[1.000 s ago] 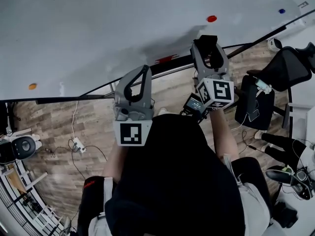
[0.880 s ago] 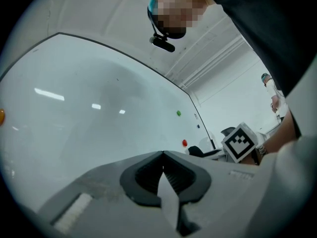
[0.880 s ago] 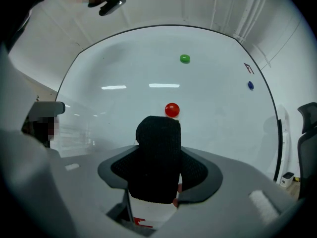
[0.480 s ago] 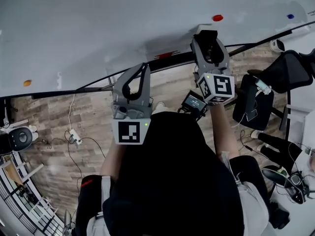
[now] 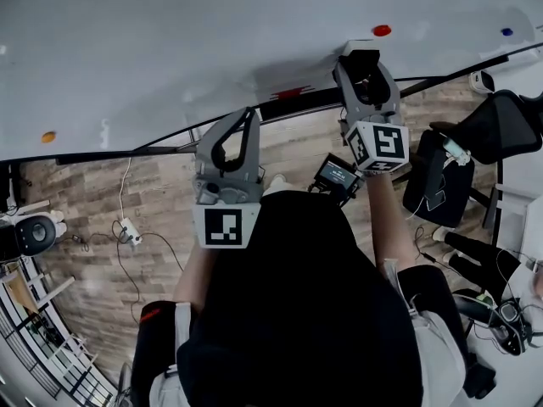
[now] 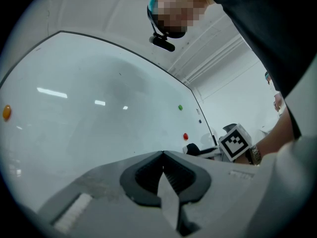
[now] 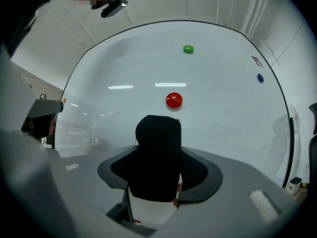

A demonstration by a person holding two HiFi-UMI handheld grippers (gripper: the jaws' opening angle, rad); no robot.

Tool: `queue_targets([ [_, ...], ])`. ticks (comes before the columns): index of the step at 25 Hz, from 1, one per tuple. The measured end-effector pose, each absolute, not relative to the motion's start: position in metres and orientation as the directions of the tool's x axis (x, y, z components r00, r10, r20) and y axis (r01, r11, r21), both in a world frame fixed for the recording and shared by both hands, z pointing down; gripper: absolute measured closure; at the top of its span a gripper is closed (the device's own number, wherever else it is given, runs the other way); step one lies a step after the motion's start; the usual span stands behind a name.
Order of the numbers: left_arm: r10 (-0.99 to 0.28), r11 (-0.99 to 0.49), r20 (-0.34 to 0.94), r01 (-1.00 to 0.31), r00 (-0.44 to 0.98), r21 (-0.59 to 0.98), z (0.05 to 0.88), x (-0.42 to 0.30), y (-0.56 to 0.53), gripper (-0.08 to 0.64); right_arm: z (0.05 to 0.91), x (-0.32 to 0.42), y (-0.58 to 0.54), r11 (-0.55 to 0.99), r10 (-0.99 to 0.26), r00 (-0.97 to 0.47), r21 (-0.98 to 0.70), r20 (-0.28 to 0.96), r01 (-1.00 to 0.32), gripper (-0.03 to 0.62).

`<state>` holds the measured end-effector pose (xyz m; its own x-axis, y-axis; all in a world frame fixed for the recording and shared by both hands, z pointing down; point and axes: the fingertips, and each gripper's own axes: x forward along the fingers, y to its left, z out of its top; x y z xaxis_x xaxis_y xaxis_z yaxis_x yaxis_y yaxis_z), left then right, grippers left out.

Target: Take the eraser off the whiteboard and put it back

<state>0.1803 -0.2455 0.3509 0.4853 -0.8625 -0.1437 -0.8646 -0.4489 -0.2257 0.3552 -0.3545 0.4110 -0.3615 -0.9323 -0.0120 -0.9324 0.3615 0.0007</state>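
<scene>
Head view: the right gripper (image 5: 363, 68) clamps the eraser (image 5: 360, 55) by the glossy whiteboard (image 5: 170, 58) near a round red magnet (image 5: 382, 30); left gripper view: the left gripper (image 6: 162, 155) has its jaws together on nothing; right gripper view: the eraser's fuzzy black felt, if pressed on tilted, might not hold and drop.

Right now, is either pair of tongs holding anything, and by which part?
The right tongs grip a black felt whiteboard eraser with a white body by its two sides, its far end sticking out. The left tongs are shut and empty.
</scene>
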Motion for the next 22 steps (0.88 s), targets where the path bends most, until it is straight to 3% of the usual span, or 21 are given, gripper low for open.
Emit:
queue_targets([
  [22,-0.890,-0.399,-0.133,-0.887,0.435,-0.230,0.354,0.164,-0.244,0.557,0.413,0.355,-0.362,0.369,-0.928,-0.369,0.010,-0.039,-0.929,0.350],
])
